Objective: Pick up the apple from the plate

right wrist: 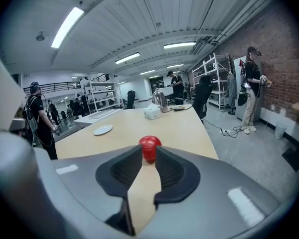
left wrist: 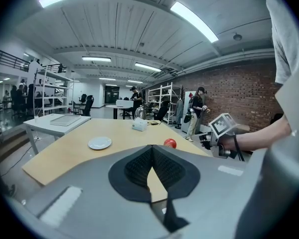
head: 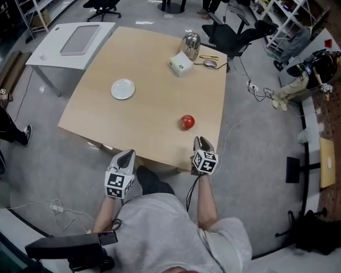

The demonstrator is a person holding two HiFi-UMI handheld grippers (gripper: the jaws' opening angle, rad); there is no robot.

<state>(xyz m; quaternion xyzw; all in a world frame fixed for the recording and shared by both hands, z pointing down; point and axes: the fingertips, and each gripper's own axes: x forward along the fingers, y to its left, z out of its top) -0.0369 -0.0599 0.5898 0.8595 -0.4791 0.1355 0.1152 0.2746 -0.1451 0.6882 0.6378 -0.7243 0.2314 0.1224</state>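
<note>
Workshop table [head: 148, 118], pale wood. Red apple [head: 187, 121]: off the white plate [head: 123, 89], well apart from it, near the table edge. Right gripper [head: 203, 143]: farther from the plate than the apple, jaws narrowly apart, empty. Left gripper [head: 127, 155]: jaws together, empty. Risk: narrow jaws may nudge the apple and set it rolling.

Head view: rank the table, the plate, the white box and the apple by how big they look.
1. table, by far the largest
2. plate and white box, which look about alike, so not ranked
3. apple, the smallest
</note>
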